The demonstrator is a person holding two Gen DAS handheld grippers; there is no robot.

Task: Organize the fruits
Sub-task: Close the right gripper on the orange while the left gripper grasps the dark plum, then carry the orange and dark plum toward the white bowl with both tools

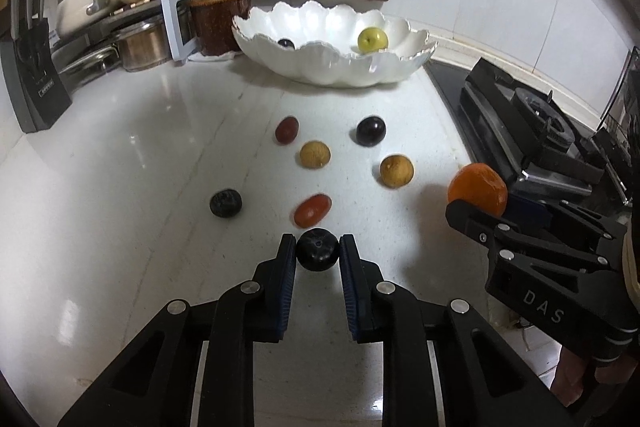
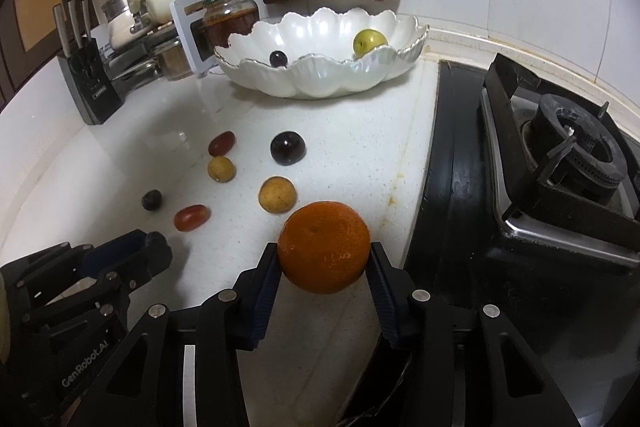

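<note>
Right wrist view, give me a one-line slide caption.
Right gripper shut on an orange above the counter, small fruits scattered ahead, white bowl holding two fruits beyond.

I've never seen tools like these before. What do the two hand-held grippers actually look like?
Both are matte black plastic linkages joined by round silver pins, each ending in two fingers with ribbed dark blue pads. The left gripper bears "GenRobot.AI" in white lettering, the right gripper "DAS". No cables show.
</note>
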